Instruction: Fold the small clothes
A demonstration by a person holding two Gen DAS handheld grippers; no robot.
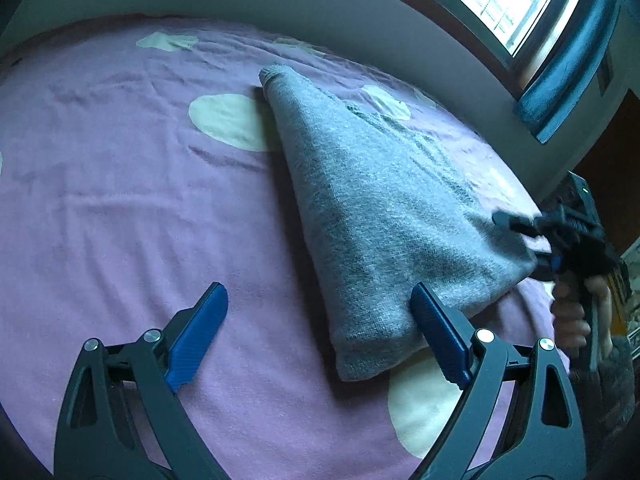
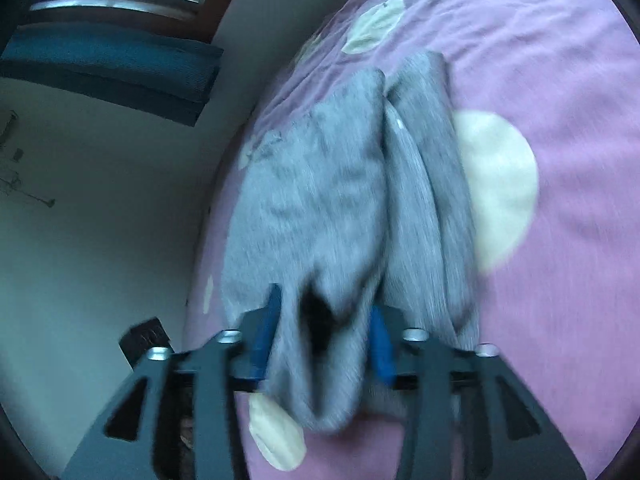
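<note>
A grey knitted garment (image 1: 380,200) lies folded into a long wedge on the purple sheet (image 1: 120,200). My left gripper (image 1: 320,296) is open wide at the garment's near end. Its right finger (image 1: 436,332) touches the cloth's edge and its left finger rests over bare sheet. My right gripper (image 1: 520,236) is at the garment's right corner, with a hand (image 1: 572,320) on its grip. In the blurred right wrist view the grey garment (image 2: 320,184) bunches loosely between the blue pads of that gripper (image 2: 324,312), which stand apart, with a dark hollow in the fold.
The sheet (image 2: 560,80) has large cream spots (image 2: 496,188). The bed's edge runs close along a pale wall (image 2: 100,220). A window (image 1: 500,0) with a dark blue cushion (image 1: 568,80) on its sill sits beyond the bed.
</note>
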